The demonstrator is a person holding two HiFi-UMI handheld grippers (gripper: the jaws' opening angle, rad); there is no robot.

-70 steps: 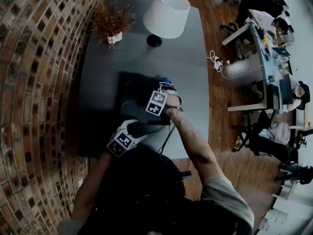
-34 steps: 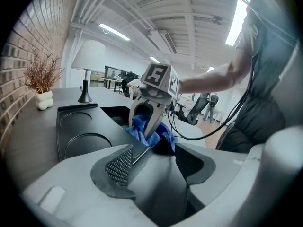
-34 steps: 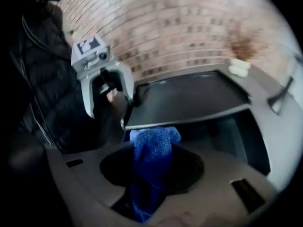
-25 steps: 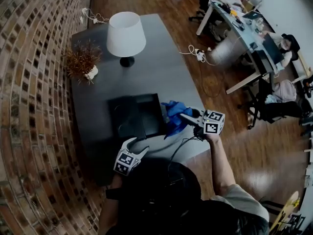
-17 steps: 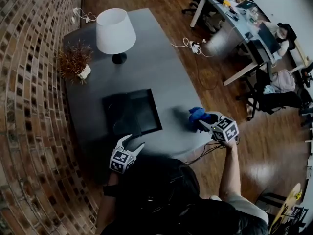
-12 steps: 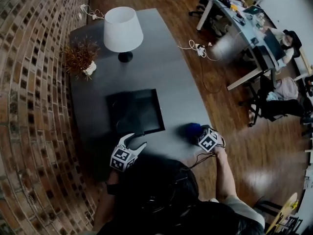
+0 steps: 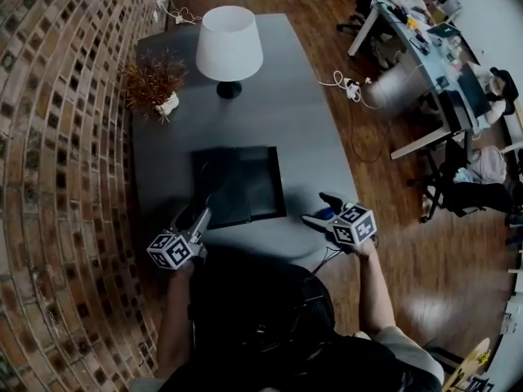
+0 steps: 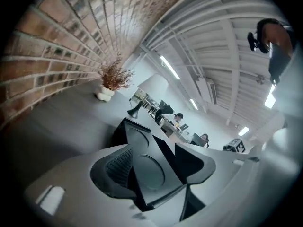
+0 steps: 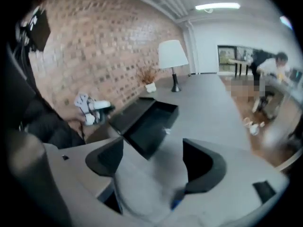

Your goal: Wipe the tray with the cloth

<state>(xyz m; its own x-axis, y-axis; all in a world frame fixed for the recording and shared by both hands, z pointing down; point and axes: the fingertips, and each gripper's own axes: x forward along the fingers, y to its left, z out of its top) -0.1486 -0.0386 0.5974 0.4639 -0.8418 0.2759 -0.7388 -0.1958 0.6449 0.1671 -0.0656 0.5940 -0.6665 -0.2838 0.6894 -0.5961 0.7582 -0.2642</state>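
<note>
A brick wall (image 7: 57,178) runs down the left, with a plant (image 7: 155,84) at the far left of the grey table (image 7: 319,129) and a lamp (image 7: 229,43) just right of it. Near the person, the left gripper (image 7: 198,213) reaches in at the near-left corner of the tray (image 7: 241,184). Its jaws stand part-way apart with that corner between them, and nothing shows them clamped on it. The tray lies flat in the middle of the table, dark and bare inside, with no cloth in it. Well to its right, near the table's near edge, the right gripper (image 7: 317,207) points down at the tabletop. Its jaws have just been opening and now gape wide, with only bare table between them. The blue cloth (image 7: 328,214) is let go and lies on the table right at those jaws, apart from the tray. With the cloth out and set down, the wiping itself looks finished — or at least broken off. Whether the tray is clean cannot be told in this dim light. What is left, if anything, seems to be dealing with the tray, which the left gripper is placed to take hold of.
</note>
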